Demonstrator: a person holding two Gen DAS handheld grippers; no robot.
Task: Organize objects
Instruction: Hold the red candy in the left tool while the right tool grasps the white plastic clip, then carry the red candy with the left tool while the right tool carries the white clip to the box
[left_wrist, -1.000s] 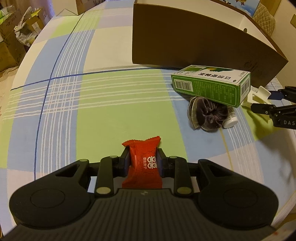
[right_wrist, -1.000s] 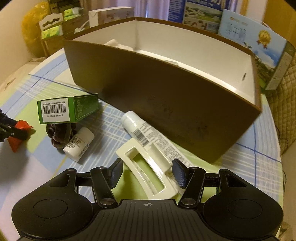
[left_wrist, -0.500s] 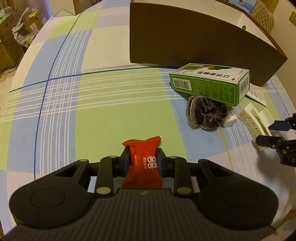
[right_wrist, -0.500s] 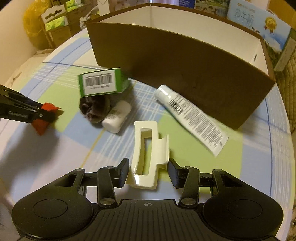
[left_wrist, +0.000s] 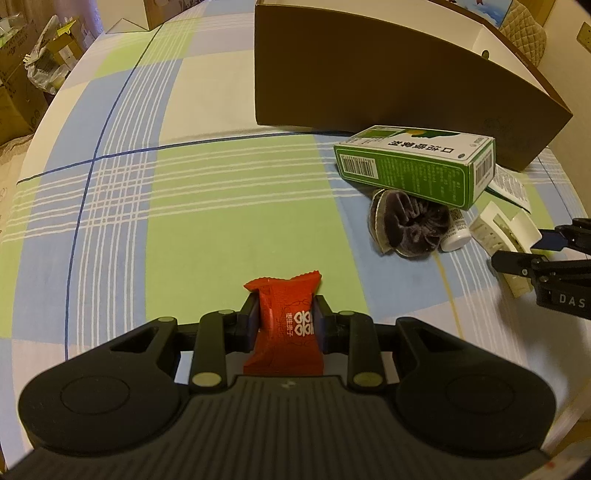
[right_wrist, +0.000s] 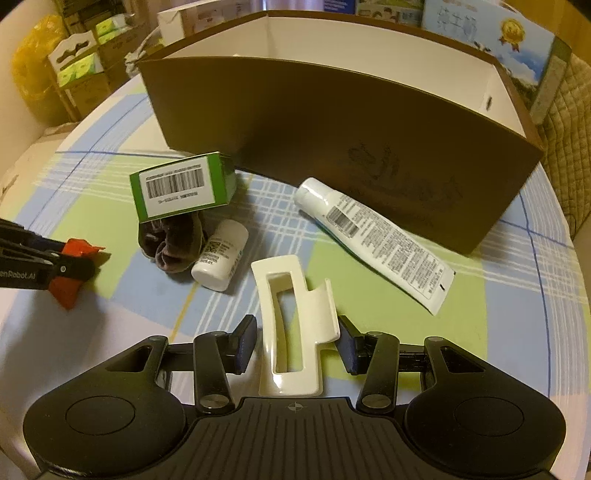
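My left gripper (left_wrist: 284, 317) is shut on a red candy packet (left_wrist: 286, 321), held just above the checked tablecloth; the packet also shows in the right wrist view (right_wrist: 72, 277). My right gripper (right_wrist: 295, 341) is open, its jaws on either side of a cream hair claw clip (right_wrist: 291, 317) that lies on the cloth; the clip also shows in the left wrist view (left_wrist: 502, 229). The right pad looks close to the clip's edge; contact is unclear. A large brown cardboard box (right_wrist: 332, 118) with an open top stands behind the loose items.
A green carton (right_wrist: 184, 188) rests on a dark purple scrunchie (right_wrist: 171, 240). A small white bottle (right_wrist: 219, 260) lies beside them. A white tube (right_wrist: 376, 240) lies against the box front. Cartons and bags stand beyond the table's left edge (left_wrist: 22, 74).
My right gripper has moved forward over the hair clip, which now sits deeper between its open jaws. My left gripper keeps the red packet and has barely moved.
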